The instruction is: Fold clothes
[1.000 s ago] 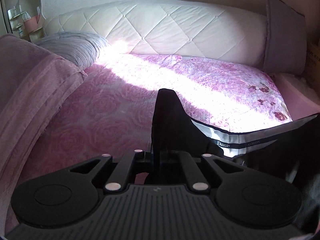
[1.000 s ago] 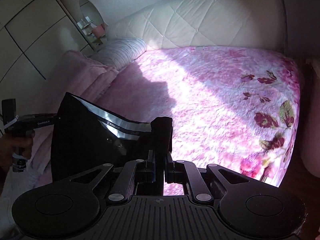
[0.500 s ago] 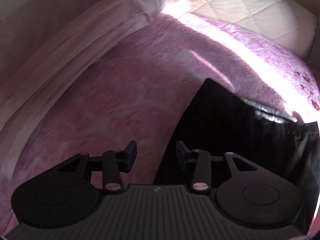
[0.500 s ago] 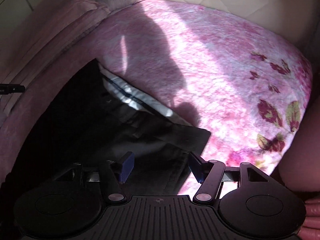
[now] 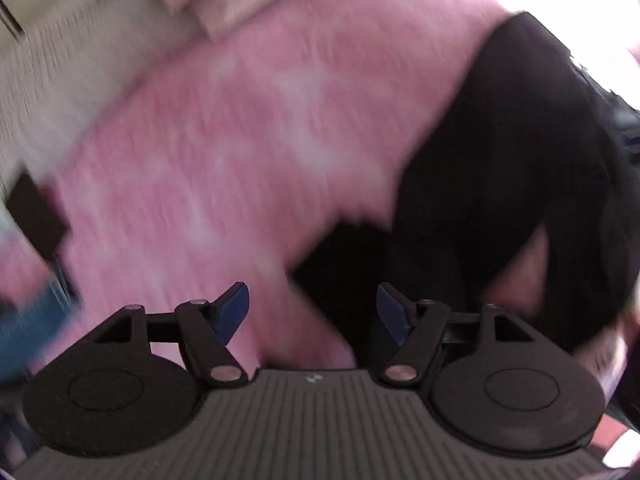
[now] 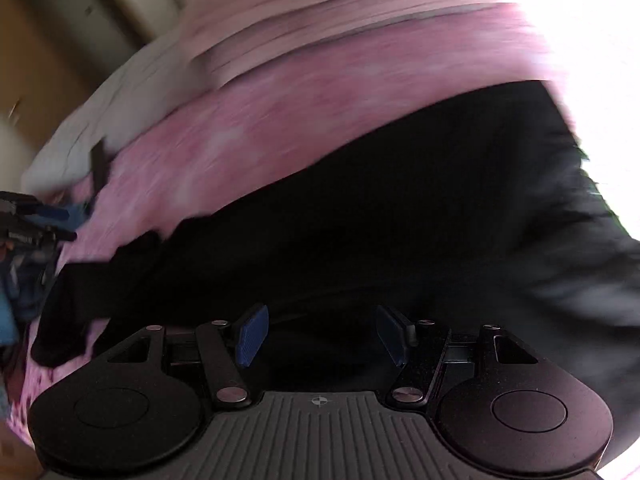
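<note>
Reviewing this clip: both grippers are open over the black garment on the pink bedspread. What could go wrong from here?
1. Both views are motion-blurred, so a re-grasp now could miss an edge of the black garment.
2. The garment lies rumpled, with a loose end near the bed's edge in the right wrist view; the right gripper might pinch several layers.
3. The left gripper hangs mostly over the pink bedspread and might pinch it instead.

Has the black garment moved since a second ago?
Yes. The black garment, then held up off the pink bedspread by both grippers, now lies flat on it; the right gripper is open.
</note>
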The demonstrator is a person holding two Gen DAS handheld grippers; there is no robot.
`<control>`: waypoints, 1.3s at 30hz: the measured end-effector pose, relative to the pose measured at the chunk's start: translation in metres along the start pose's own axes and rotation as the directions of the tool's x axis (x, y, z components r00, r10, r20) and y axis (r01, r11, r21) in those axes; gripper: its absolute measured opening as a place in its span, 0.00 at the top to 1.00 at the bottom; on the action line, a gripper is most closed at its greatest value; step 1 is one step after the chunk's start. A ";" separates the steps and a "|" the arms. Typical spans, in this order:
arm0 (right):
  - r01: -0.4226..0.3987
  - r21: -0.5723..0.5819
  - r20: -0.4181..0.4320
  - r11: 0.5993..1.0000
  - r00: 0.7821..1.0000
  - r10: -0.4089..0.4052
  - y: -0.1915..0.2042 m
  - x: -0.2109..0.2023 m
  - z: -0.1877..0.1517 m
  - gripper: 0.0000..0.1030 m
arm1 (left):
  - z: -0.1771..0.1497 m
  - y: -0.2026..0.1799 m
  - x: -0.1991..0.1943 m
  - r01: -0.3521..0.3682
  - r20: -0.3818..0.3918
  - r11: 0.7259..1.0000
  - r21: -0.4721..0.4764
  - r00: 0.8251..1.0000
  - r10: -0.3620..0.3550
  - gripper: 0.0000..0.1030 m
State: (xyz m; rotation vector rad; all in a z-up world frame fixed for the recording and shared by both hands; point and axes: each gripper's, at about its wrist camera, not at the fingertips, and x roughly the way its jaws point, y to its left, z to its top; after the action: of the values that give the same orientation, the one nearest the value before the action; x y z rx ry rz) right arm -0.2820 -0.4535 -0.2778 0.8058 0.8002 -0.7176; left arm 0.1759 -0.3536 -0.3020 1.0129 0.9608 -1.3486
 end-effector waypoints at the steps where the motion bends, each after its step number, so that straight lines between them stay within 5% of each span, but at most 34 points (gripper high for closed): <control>1: -0.009 -0.012 -0.018 1.000 1.000 0.008 0.018 0.009 -0.004 0.38 | -0.017 0.002 0.001 0.033 -0.005 0.999 -0.008 0.999 -0.033 0.35; 4: -0.029 -0.054 -0.065 0.998 0.998 0.026 0.067 0.036 -0.015 0.38 | -0.058 0.000 0.000 0.122 0.015 0.992 -0.023 0.993 -0.121 0.35; 9: -0.077 -0.053 -0.142 0.996 0.987 0.069 0.129 0.087 -0.027 0.38 | -0.111 -0.025 0.006 0.127 0.017 0.987 0.099 0.991 -0.130 0.40; 11: -0.084 -0.050 -0.174 0.995 0.982 0.074 0.150 0.108 -0.027 0.38 | -0.125 -0.034 0.013 0.098 -0.009 0.979 0.176 0.995 -0.098 0.78; 12: -0.079 -0.052 -0.185 0.995 0.980 0.068 0.159 0.118 -0.026 0.38 | -0.129 -0.032 0.013 0.091 -0.020 0.977 0.192 0.996 -0.089 0.86; 16: -0.074 -0.087 -0.195 0.994 0.979 0.056 0.180 0.136 -0.016 0.38 | -0.125 0.018 -0.021 0.164 0.047 0.985 0.062 0.985 -0.167 0.92; 19: -0.075 -0.112 -0.185 0.991 0.981 0.054 0.182 0.141 -0.007 0.38 | -0.111 0.078 -0.054 0.171 0.150 0.982 -0.078 0.976 -0.159 0.89; 21: -0.075 -0.128 -0.179 0.989 0.983 0.052 0.182 0.144 0.000 0.38 | -0.099 0.116 -0.067 0.110 0.204 0.980 -0.169 0.976 -0.074 0.83; 23: -0.075 -0.143 -0.173 0.987 0.984 0.050 0.182 0.147 0.006 0.38 | -0.087 0.150 -0.075 0.018 0.235 0.961 -0.276 0.971 0.049 0.67; 27: -0.069 -0.149 -0.174 0.986 0.984 0.043 0.174 0.155 0.011 0.38 | -0.075 0.169 -0.085 -0.098 0.255 0.934 -0.344 0.947 0.193 0.67; 32: -0.067 -0.138 -0.208 0.988 0.977 0.038 0.164 0.171 0.005 0.38 | -0.081 0.121 -0.050 -0.052 0.214 0.985 -0.162 0.973 0.087 0.39; 35: -0.064 -0.092 -0.225 0.994 0.973 0.042 0.152 0.176 -0.003 0.38 | -0.090 0.072 -0.010 -0.050 0.149 0.999 0.001 0.988 0.049 0.36; 39: -0.046 -0.081 -0.233 0.996 0.972 0.026 0.139 0.179 -0.011 0.38 | -0.095 0.023 0.044 -0.103 0.140 0.983 0.152 0.987 0.082 0.36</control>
State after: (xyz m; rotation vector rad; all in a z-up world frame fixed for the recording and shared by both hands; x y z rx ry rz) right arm -0.0847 -0.4182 -0.3838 0.8335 1.0174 -0.5586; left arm 0.2028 -0.2767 -0.3712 1.0600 0.7071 -1.4125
